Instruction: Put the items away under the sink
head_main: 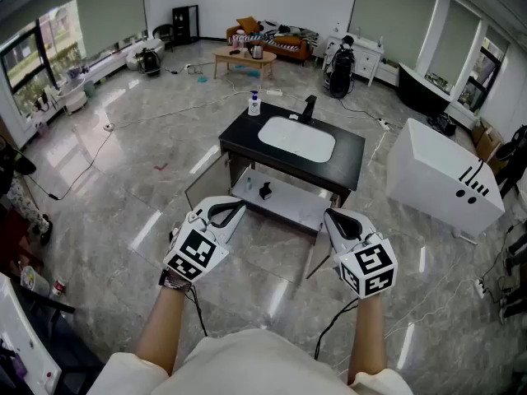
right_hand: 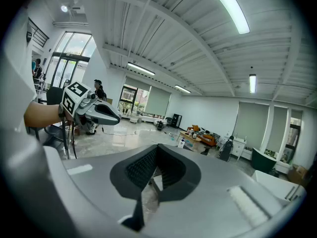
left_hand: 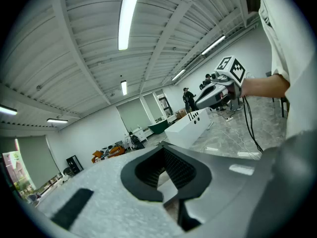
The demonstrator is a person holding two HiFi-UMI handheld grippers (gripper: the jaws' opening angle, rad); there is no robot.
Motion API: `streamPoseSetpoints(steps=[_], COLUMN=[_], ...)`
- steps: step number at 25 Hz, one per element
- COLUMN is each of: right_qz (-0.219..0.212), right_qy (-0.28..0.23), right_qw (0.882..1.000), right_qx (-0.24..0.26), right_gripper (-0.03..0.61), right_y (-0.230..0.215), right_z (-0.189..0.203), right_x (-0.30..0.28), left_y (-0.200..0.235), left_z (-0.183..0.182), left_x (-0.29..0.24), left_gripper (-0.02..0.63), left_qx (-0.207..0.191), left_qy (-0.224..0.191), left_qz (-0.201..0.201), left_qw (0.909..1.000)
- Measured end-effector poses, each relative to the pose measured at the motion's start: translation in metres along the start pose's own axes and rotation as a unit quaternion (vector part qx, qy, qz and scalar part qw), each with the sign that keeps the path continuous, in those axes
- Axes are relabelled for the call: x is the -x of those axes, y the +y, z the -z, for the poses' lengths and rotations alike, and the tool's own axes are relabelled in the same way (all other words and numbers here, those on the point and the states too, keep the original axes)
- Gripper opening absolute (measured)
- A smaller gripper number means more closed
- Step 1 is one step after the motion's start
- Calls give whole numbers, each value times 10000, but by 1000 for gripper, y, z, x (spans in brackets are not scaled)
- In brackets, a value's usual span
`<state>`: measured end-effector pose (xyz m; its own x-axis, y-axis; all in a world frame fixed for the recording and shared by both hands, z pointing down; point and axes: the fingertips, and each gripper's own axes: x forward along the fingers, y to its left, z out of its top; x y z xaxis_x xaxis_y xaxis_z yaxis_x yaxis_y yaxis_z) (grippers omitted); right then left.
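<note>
One bottle left up top, one thing on the shelf below

Left gripper point(head_main: 233, 210) and right gripper point(head_main: 338, 218) both have fingers together, empty, well back from the sink point(head_main: 346, 151). A white bottle point(head_main: 254, 103) stands on the black tabletop beside the basin. A small dark item point(head_main: 265, 192) sits on the shelf point(head_main: 288, 208) underneath. The label's too small to read.

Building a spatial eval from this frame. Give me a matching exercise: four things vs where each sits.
Things:
1. soap bottle
2. faucet
3. dark bottle
4. white box

Places:
a. on the open shelf below the counter
b. on the floor, right of the counter
c. on the counter's far left corner
d. at the far edge of the basin

Pairs: 1-c, 2-d, 3-a, 4-b
</note>
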<state>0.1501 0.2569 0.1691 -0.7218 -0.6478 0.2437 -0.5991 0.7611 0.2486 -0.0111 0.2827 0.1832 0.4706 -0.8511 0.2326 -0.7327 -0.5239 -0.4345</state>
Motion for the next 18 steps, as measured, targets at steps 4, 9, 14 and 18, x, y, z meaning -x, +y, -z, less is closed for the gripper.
streamPoseSetpoints(steps=[4,9,14,18], right_qz=[21,73,2,-54], right_qy=[-31,-51,-72,-51], right_qw=[10000,10000,9999,9997], right_qx=[-40,-8,-114,-219], right_gripper=[6,6,6,6], right_y=[-2,-11,-28,-44], right_z=[1,4,13,21], right_x=[-7,-5,0,0], left_y=[4,5,-4,-9], left_z=[4,6,5,4], left_x=[-3,-8,-22,-31], left_gripper=[5,5,5,5], left_qx=[54,210,315,366], left_qy=[-9,16,138,212], left_qz=[-60,-191,-226,-332], left_qw=[10000,9996,9992,9986])
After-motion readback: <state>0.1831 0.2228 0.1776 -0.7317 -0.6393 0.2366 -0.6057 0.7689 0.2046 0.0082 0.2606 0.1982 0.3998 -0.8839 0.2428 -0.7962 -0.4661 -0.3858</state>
